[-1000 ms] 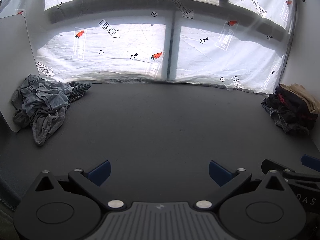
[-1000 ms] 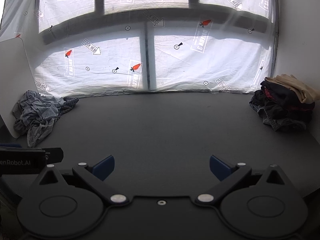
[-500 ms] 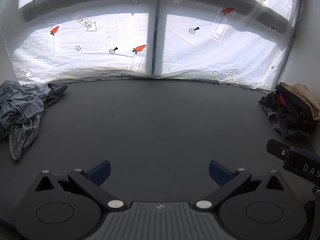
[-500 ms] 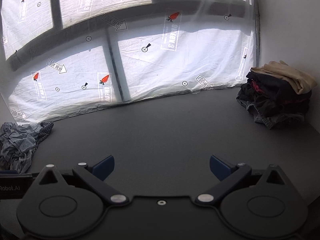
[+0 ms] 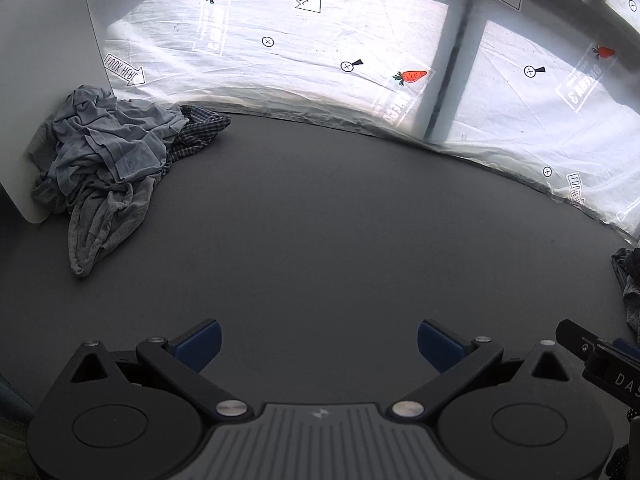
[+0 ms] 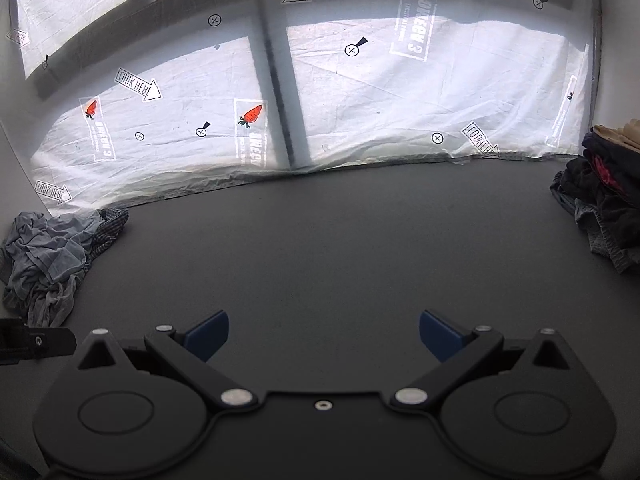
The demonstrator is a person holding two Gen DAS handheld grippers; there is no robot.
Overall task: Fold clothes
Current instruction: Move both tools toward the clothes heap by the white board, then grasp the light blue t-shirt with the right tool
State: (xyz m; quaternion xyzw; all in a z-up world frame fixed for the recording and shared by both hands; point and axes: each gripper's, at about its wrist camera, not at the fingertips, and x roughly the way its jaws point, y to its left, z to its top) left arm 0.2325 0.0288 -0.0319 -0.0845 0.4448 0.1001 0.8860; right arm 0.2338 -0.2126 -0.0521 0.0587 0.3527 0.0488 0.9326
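The left gripper (image 5: 318, 340) has its two blue fingers (image 5: 198, 342) spread wide, and nothing is between them. Just under and ahead of the fingers there is only the dark grey table (image 5: 340, 220). To the right of the right finger, at the edge of the left wrist view, a black part of the other gripper shows, with white letters on it.

The right gripper (image 6: 324, 334) is also wide apart, its blue fingers (image 6: 440, 336) holding nothing. The same table (image 6: 340, 248) lies below and in front of them. Left of the left finger, a black piece of the other gripper shows at the picture edge.

Further ahead and far to the left of the left gripper's fingers lies the crumpled pile of grey-blue clothes (image 5: 104, 160). A dark checked piece (image 5: 200, 130) lies at its far right side, touching it. The pile leans against a white board (image 5: 24, 100). In the right wrist view this pile (image 6: 48, 256) is also ahead and to the left, well apart from the fingers.

Ahead and far to the right of the right gripper's fingers is a stack of dark clothes (image 6: 604, 208) with a beige piece (image 6: 624, 132) on top.

Behind the table, farthest from both grippers, a wrinkled white plastic sheet (image 6: 380, 112) covers the window, printed with carrots and arrows.
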